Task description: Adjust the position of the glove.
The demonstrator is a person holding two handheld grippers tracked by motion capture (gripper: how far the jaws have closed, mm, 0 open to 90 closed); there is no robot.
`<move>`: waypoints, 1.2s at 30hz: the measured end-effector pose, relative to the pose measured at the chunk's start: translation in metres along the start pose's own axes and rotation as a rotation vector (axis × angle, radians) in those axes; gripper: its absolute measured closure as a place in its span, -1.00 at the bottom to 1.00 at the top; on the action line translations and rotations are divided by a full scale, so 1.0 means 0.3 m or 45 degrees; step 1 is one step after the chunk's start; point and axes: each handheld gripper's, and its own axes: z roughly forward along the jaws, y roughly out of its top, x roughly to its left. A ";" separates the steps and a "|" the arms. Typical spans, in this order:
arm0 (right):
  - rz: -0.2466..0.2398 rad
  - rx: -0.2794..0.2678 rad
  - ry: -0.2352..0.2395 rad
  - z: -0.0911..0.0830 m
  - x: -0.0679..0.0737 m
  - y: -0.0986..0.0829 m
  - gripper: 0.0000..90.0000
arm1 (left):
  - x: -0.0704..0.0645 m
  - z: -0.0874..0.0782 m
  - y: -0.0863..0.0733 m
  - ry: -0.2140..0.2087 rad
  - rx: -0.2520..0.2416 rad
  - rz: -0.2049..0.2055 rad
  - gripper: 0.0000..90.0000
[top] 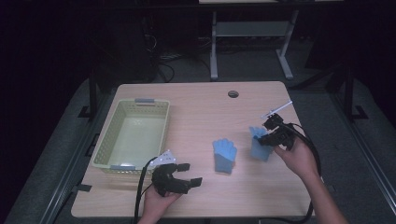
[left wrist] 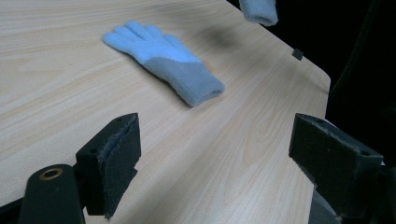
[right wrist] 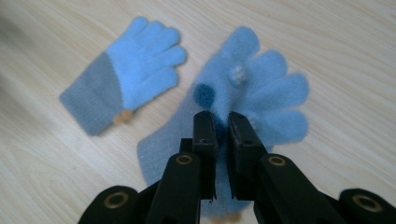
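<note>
A light blue glove with a grey cuff (top: 224, 155) (left wrist: 163, 60) (right wrist: 126, 86) lies flat near the table's middle. A second blue glove (top: 259, 145) (right wrist: 266, 93), with small pompoms on its palm, hangs a little above the wood with my right gripper (top: 267, 137) (right wrist: 222, 123) shut on it; its cuff (left wrist: 259, 10) shows at the top of the left gripper view. My left gripper (top: 192, 173) (left wrist: 215, 158) is open near the front edge, left of the flat glove, nothing between its jaws.
A pale green plastic basket (top: 112, 140) stands on the left side of the table (top: 201, 107), just behind my left gripper. A round cable hole (top: 233, 94) sits near the far edge. Cables trail from both grippers off the front edge.
</note>
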 end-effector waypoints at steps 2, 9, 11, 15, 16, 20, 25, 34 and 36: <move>-0.011 -0.002 0.010 0.004 0.013 0.008 0.84 | 0.001 0.000 0.000 0.002 0.001 0.000 -0.64; -0.067 0.010 0.033 0.028 0.057 0.034 0.84 | 0.000 -0.005 0.002 0.003 -0.005 0.002 -0.64; -0.069 0.011 0.038 0.032 0.067 0.042 0.84 | 0.002 -0.004 0.001 0.002 -0.005 -0.004 -0.64; -0.087 0.009 0.060 0.044 0.087 0.059 0.84 | -0.001 -0.007 0.004 0.003 -0.007 0.007 -0.64; -0.092 0.010 0.064 0.046 0.094 0.063 0.84 | -0.003 -0.007 0.004 0.002 -0.008 0.007 -0.64; -0.114 0.007 0.079 0.054 0.120 0.084 0.84 | -0.001 -0.006 0.001 0.000 -0.005 -0.013 -0.64; -0.134 0.016 0.100 0.074 0.152 0.108 0.84 | -0.002 -0.012 0.004 0.001 -0.009 -0.006 -0.64; -0.158 0.034 0.133 0.117 0.191 0.136 0.84 | 0.002 -0.017 0.006 0.003 -0.016 -0.006 -0.64; -0.164 0.045 0.140 0.127 0.201 0.140 0.84 | 0.002 -0.017 0.006 0.002 -0.017 -0.006 -0.64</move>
